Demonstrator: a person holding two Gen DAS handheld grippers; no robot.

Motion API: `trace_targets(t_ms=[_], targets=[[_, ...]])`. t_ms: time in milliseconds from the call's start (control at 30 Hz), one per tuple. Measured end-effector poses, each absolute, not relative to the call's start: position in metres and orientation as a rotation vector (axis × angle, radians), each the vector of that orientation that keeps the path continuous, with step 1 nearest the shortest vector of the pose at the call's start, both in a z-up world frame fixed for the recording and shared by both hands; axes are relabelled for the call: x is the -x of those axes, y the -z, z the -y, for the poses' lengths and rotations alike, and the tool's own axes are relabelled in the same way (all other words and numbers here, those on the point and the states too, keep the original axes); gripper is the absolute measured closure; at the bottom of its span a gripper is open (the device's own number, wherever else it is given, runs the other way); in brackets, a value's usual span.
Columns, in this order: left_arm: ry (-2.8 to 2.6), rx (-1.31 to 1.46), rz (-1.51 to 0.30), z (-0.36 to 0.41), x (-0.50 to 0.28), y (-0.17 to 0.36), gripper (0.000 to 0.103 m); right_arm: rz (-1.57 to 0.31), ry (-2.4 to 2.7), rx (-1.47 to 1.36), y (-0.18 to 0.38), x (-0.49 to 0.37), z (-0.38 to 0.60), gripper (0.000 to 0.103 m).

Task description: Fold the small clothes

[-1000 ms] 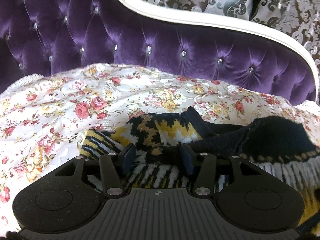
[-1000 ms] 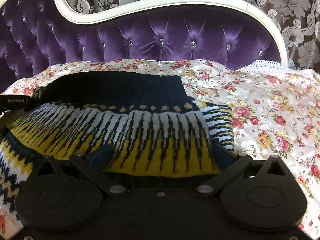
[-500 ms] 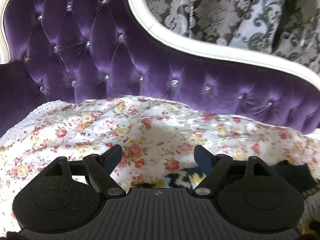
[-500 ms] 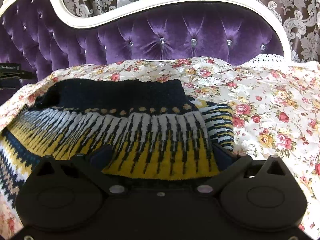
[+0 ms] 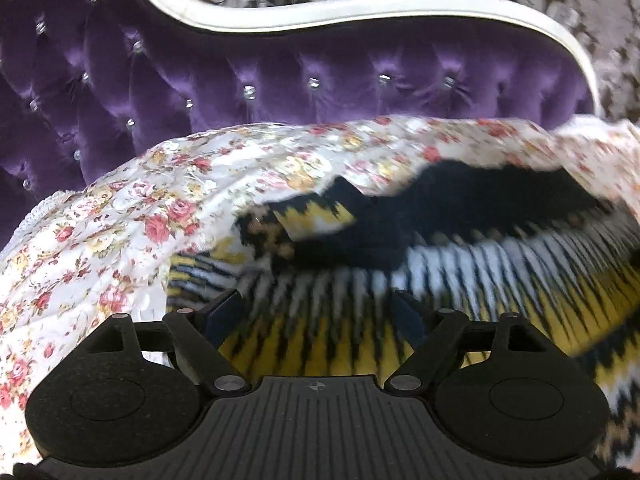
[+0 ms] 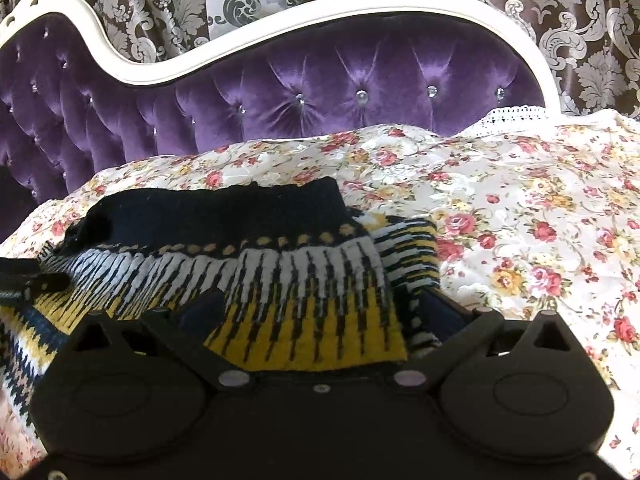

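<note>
A knitted sweater in navy, white and yellow lies on the floral sheet, folded, with its navy band toward the sofa back. My left gripper hovers over its left part; the jaws are opening and wide apart, with knit below them and neither pad pressing on it. The view is blurred by motion. In the right wrist view the sweater fills the lower left. My right gripper is open and straddles its yellow striped right edge. The left gripper shows at the left border.
A purple tufted sofa back with a white frame rises behind the sheet. Patterned curtains hang beyond it. A lace trim edges the sheet at the far right.
My left gripper let go of the sweater's patterned fold and opened wide, swung up toward the sofa back, then came back down over the sweater. The right gripper barely shifted.
</note>
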State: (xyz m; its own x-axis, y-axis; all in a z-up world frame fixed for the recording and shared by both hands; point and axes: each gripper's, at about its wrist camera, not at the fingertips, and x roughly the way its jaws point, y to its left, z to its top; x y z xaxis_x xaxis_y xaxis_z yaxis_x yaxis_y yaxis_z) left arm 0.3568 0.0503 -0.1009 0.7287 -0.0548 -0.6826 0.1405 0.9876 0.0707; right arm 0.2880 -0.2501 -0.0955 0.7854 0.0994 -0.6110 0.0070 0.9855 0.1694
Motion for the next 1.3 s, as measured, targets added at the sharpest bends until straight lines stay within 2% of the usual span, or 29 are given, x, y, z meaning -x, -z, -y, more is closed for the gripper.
trace_targets(t_ms=[333,633,1033,1100,1133,1167,1233,1300], targets=[[-0.043,0.035,-0.846,-0.095,-0.404,0.107,0.006,-0.663,-0.035,-0.206,0.094,-0.289,0.260,0.000],[-0.030,0.157,-0.822,-0.127,-0.374,0.088,0.007,-0.640,0.000,-0.270,0.091,-0.287,0.278,0.000],[0.136,0.263,-0.923,-0.128,-0.318,0.105,0.009,-0.643,-0.007,-0.364,0.094,-0.285,0.295,0.000],[0.145,0.256,-0.932,-0.126,-0.317,0.104,0.018,-0.651,-0.019,-0.386,0.095,-0.286,0.298,0.000],[0.153,0.258,-0.927,-0.125,-0.317,0.103,0.034,-0.655,-0.026,-0.398,0.096,-0.286,0.300,0.000],[0.160,0.266,-0.925,-0.125,-0.316,0.102,0.056,-0.658,-0.029,-0.411,0.096,-0.286,0.302,0.000],[0.181,0.300,-0.937,-0.129,-0.316,0.100,0.079,-0.658,-0.036,-0.441,0.096,-0.285,0.308,0.000],[0.188,0.329,-0.950,-0.135,-0.311,0.098,0.083,-0.659,-0.038,-0.472,0.097,-0.284,0.315,0.000]])
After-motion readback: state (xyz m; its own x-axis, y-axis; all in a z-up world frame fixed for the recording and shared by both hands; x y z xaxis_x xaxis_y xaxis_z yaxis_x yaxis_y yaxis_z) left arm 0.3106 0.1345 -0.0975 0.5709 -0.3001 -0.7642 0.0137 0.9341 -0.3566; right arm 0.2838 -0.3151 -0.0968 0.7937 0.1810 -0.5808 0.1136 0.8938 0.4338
